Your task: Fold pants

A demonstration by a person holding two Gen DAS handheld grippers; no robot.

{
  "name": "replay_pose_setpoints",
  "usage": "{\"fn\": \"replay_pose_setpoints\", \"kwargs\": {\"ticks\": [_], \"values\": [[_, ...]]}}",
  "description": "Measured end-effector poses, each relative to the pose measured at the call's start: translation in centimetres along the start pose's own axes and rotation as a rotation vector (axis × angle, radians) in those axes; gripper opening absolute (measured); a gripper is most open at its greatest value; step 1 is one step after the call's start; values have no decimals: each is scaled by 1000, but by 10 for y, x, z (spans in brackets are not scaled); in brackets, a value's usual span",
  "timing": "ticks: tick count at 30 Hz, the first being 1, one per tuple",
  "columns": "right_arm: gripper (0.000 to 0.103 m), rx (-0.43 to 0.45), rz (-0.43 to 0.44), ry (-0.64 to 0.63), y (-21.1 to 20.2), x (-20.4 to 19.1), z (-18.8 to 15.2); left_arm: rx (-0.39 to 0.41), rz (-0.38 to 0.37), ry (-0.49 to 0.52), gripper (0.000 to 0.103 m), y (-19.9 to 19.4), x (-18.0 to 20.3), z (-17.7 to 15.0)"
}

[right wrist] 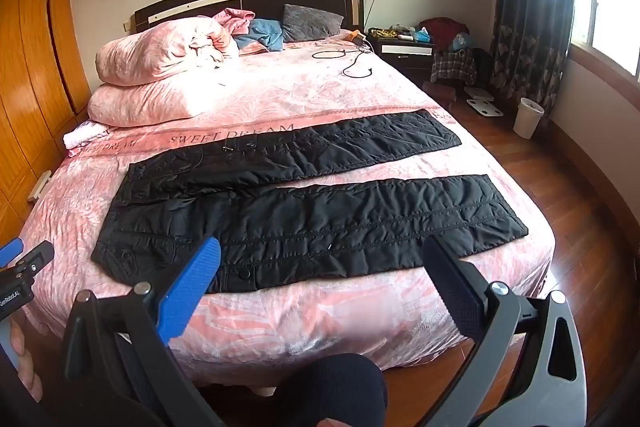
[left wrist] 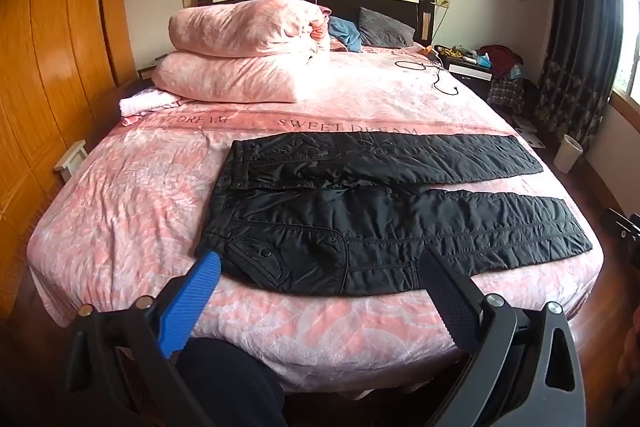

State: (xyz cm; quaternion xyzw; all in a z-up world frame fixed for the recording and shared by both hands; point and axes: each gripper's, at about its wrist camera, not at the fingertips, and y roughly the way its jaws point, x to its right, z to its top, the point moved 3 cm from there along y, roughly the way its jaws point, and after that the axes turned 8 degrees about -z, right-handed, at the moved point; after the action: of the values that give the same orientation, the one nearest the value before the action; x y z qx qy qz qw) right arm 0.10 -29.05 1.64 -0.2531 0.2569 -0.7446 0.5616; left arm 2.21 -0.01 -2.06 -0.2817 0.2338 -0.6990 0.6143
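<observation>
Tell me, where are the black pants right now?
The black pants lie flat across the near end of the pink bed, waist to the left and legs to the right, just beyond both open grippers.

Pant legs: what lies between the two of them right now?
Only a bare strip of the pink bedspread separates the two legs of the black pants, widening toward the cuffs. The right wrist view shows it best.
</observation>
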Motion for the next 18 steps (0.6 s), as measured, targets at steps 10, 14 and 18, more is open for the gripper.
{"fn": "replay_pose_setpoints", "kwargs": {"ticks": [10, 14, 18], "values": [[101, 1, -3, -3, 0, -1, 0, 1, 1, 2, 99, 0, 1, 0], [101, -1, -5, -4, 0, 0, 1, 1, -1, 0, 99, 0, 0, 0], [101, 2, -7, -4, -1, 1, 2, 2, 0, 0, 99, 0, 0, 0]]}}
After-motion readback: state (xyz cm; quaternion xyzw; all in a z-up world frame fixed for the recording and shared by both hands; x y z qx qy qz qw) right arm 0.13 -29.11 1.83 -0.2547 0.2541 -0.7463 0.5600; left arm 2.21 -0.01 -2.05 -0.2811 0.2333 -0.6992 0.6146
